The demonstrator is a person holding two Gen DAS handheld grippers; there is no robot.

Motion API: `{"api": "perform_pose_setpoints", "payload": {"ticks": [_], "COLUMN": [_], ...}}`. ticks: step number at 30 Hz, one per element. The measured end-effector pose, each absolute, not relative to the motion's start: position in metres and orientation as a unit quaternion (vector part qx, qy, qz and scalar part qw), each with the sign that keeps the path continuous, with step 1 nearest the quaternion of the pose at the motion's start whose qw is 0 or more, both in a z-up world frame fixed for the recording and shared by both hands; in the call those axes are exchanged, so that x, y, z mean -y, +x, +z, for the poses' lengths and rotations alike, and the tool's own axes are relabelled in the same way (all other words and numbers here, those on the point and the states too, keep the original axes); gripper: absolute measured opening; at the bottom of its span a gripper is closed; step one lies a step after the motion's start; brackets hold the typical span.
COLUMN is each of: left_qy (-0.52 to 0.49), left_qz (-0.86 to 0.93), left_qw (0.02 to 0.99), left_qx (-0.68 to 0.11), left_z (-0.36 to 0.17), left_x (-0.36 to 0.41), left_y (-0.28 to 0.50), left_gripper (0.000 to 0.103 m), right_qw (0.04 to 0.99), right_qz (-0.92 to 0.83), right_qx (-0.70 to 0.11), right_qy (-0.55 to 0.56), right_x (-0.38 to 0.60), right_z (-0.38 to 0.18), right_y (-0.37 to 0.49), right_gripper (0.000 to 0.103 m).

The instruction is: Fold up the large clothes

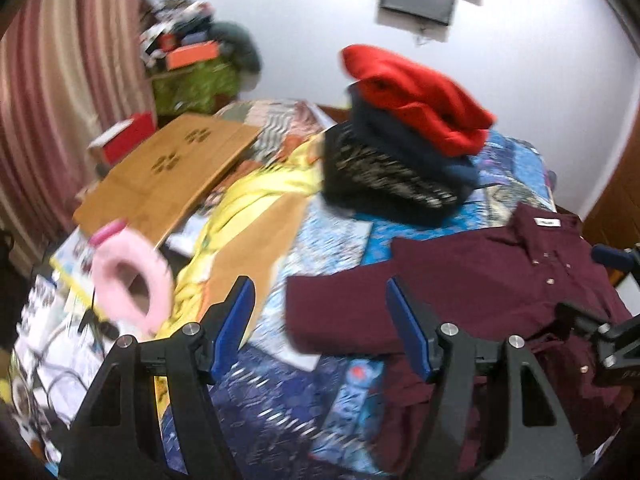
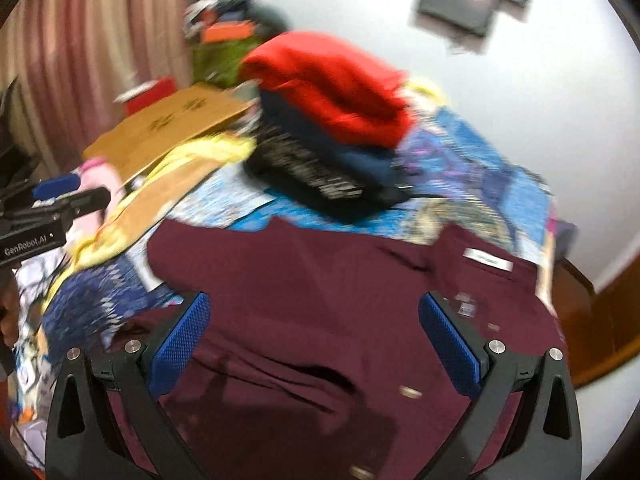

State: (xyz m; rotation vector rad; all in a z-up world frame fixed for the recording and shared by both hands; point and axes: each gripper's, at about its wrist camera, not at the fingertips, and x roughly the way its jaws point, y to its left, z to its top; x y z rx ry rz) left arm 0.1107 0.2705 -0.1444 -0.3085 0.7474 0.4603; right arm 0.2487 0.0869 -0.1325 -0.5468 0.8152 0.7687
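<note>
The maroon shirt (image 2: 304, 280) lies spread on the patterned bedspread (image 1: 328, 248), just in front of the stack of folded clothes (image 1: 404, 140), collar to the right and one sleeve already laid across the body. Both the left gripper (image 1: 320, 320) and the right gripper (image 2: 314, 344) hang over it with jaws spread, holding nothing. To fold cleanly, each should probably pinch one shirt edge, lifting evenly so the placket stays flat.

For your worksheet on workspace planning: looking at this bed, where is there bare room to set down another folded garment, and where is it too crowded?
Free: the blue patterned bedspread between the maroon shirt and the folded stack, and the strip in front of the left gripper. Crowded: the left side, with the wooden board, yellow cloth and pink fluffy ring.
</note>
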Motion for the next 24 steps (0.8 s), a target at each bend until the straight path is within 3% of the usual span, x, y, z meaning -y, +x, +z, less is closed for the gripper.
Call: {"api": "perform_pose_setpoints", "payload": {"ticks": [15,18,21,23,24], "left_qy": [-0.181,-0.182,-0.188,-0.190,-0.191], "left_qz": [0.246,0.247,0.246,0.247,0.247], "left_qw": [0.865,0.862,0.859,0.858,0.857], "left_qx": [-0.398,-0.404,-0.408,-0.409,-0.410], "left_z": [-0.184,-0.189,-0.193,-0.194,-0.194], "left_x": [-0.304,-0.306,-0.309,-0.309,-0.310], "left_y": [0.091,0.093,0.096,0.098,0.099], "left_gripper": [0.067,0.067,0.067,0.067,0.067], "right_qw": [0.642,0.638,0.654,0.664,0.670], "right_qz": [0.392,0.378,0.374,0.372,0.369], "right_qx": [-0.525,-0.542,-0.525,-0.516,-0.514], "right_qy": [-0.399,-0.396,-0.396,-0.393,-0.388], "right_x": [-0.218,-0.219,-0.215,-0.212,-0.210], "right_z": [-0.275,-0.297,-0.302,-0.297,-0.294], "right_y": [0.254,0.260,0.259,0.261,0.264], "right_gripper": [0.101,0.096,0.078,0.032,0.023]}}
